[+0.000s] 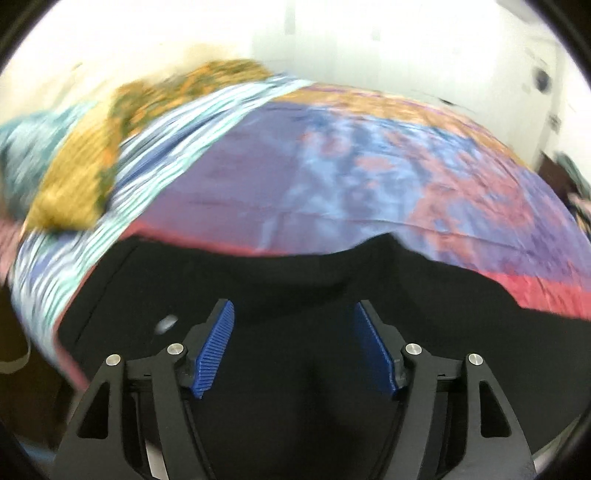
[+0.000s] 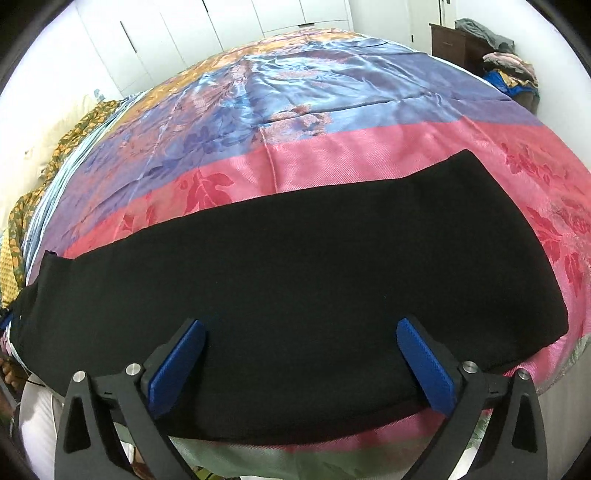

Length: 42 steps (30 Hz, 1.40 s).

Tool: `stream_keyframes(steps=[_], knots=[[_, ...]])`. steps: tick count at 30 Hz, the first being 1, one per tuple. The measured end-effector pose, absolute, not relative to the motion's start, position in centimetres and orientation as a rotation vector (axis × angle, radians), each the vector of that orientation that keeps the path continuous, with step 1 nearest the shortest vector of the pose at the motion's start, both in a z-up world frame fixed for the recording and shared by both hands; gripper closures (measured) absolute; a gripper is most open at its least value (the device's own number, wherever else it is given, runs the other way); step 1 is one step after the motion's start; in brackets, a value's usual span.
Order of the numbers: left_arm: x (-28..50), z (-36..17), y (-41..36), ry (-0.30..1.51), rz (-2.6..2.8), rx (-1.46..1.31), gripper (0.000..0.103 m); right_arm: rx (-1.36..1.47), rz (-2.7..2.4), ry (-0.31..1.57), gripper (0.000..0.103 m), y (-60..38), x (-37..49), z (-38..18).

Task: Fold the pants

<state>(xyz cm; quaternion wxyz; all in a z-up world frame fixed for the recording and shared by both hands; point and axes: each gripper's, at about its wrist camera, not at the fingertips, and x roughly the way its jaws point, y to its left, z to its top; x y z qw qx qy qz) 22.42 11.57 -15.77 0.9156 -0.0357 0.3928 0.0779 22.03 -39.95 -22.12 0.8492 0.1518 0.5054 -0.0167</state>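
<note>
The black pants (image 2: 295, 273) lie flat in a long strip across the near edge of a bed, on a pink, blue and orange satin bedspread (image 2: 295, 96). My right gripper (image 2: 301, 325) is open and empty, just above the pants' near edge, jaws wide apart. In the left wrist view, which is motion-blurred, the pants (image 1: 295, 280) fill the lower half, with a rumpled far edge. My left gripper (image 1: 293, 306) is open over the black cloth, holding nothing.
A yellow-green patterned cloth (image 1: 92, 147) and a striped sheet (image 1: 166, 140) lie at the bed's left side. White wardrobe doors (image 2: 207, 33) stand behind the bed. A dark wooden dresser (image 2: 454, 44) with piled clothes (image 2: 506, 62) stands at the back right.
</note>
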Motion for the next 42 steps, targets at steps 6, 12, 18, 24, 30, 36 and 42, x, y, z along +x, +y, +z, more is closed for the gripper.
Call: stream_keyframes(steps=[6,12,18,24,30,36,42], knots=[[27.5,-21.8,10.5,1.0,0.075,-0.076,0.021,0.364,-0.003,1.045,0.001,-44.1,22.9,-20.8],[27.3,-22.3,11.3,0.991,0.063,-0.134,0.015,0.624,-0.277,0.981,0.015,-56.5,21.3,-20.6],[27.3,-22.3,10.8,0.988,0.09,-0.11,0.01,0.833,-0.22,0.796,0.015,-59.0,15.6,-18.4],[26.1,-21.2,9.3,0.996,0.069,-0.151,0.01,1.014,-0.156,0.772,0.015,-56.7,10.8,-20.8],[22.7,-20.5,2.8,0.989,-0.092,-0.127,0.01,0.754,-0.06,0.799,0.015,-50.5,12.5,-17.1],[18.9,-20.7,-5.8,0.979,-0.29,0.122,0.009,0.338,0.205,0.964,0.016,-39.3,19.2,-15.8],[18.4,-20.4,-4.1,0.975,-0.337,0.015,0.008,0.327,0.181,1.16,0.03,-40.5,19.3,-20.9]])
